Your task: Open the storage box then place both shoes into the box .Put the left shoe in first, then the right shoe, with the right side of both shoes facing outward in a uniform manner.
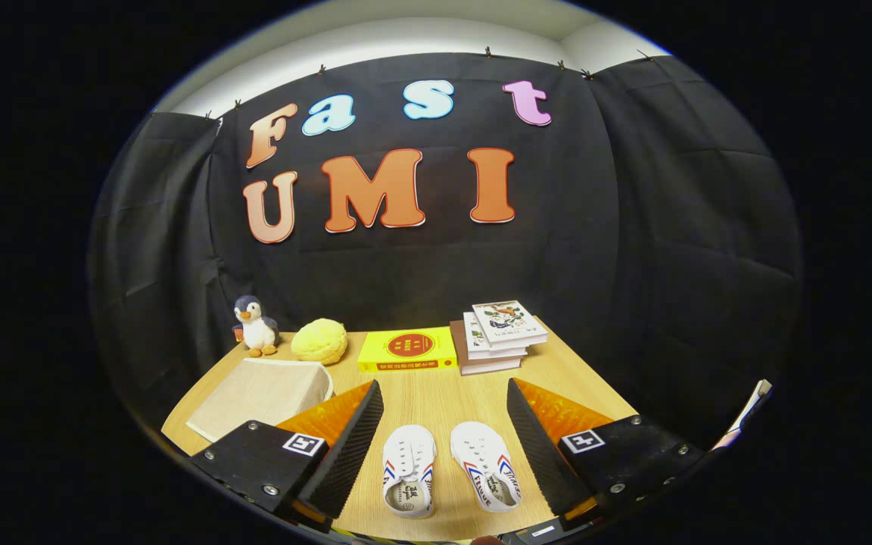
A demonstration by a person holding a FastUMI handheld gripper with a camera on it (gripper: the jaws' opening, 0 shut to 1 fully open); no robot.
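Observation:
Two small white shoes with red and blue stripes lie side by side on the wooden table, toes pointing away from me: the left shoe (409,468) and the right shoe (485,474). My gripper (445,403) hovers above them, open wide, with both shoes showing between its fingers (349,448). Nothing is held. The beige fabric storage box (260,393) sits closed to the left, just beyond the left finger, its lid lying flat.
Along the back of the table (436,393) stand a penguin plush (256,326), a yellow round plush (319,341), a yellow book (407,350) and a stack of books (498,334). The table's right edge falls off beside the right finger.

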